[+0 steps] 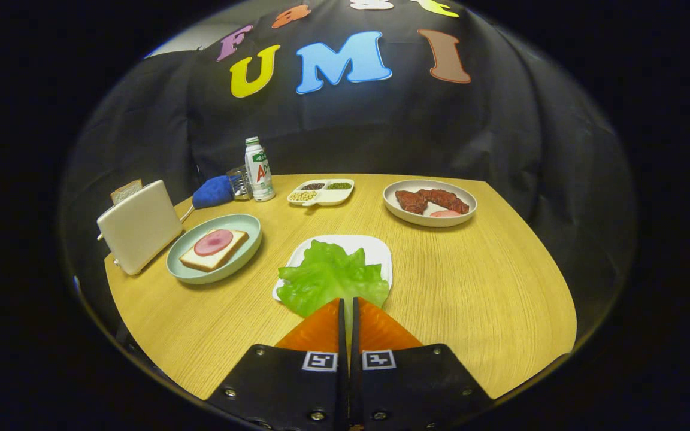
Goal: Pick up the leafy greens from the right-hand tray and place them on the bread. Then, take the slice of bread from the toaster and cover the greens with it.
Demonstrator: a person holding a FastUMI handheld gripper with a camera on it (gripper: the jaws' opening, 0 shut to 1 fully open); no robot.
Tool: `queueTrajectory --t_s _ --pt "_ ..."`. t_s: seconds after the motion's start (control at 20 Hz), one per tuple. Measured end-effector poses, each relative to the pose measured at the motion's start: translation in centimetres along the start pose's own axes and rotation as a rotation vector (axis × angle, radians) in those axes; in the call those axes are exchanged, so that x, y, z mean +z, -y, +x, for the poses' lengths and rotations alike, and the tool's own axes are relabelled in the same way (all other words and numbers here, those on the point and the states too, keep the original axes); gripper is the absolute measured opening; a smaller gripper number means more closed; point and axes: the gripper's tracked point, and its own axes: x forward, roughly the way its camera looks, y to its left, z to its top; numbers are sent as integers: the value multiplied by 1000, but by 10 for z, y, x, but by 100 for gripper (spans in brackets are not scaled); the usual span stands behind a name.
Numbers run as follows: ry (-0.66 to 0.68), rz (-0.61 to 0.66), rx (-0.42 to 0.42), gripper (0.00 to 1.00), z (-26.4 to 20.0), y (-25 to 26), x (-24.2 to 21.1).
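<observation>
Gripper (pixel 348 302) low over near edge of wooden table (pixel 489 287), orange fingers (pixel 318 329) drawn almost together, a thin slit between them. Tips overlapping near edge of lettuce leaf (pixel 330 275); a pale green sliver visible in the slit. Probably pinching the leaf's edge, but whether both fingers press on it cannot be told.

Leaf lying on white square tray (pixel 375 248), spilling over its near rim toward the fingers. To the left: green plate (pixel 183 263) with bread slice (pixel 213 251) topped by round pink ham (pixel 213 242). Beyond that plate, cream toaster (pixel 140 226) with second slice (pixel 126 191) poking out of the top. Further back: bottle (pixel 259 169), blue cloth (pixel 212 191), divided dish of beans (pixel 321 193), plate of red meat (pixel 430 203).

Step in hand, by the look of it: securing the lettuce for lift.

To do well:
- Confirm grip before raising; thin leaf slips out of a shallow pinch easily.
- Lift straight up first, enough for the trailing leaf to clear the tray rim, no dragging.
- Carry left and slightly forward, slowly, since a limp leaf swings.
- Centre over the ham, lower until leaf rests flat, then release.
- Keep clear of the toaster side on approach.
</observation>
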Motion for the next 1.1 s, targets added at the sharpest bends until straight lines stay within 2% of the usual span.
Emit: queueTrajectory --t_s 0.25,0.5,1.1 --pt "48 3 23 1 -7 -14 28" --pt "97 -42 81 1 -7 -46 53" --pt "104 -119 233 1 23 -155 75"
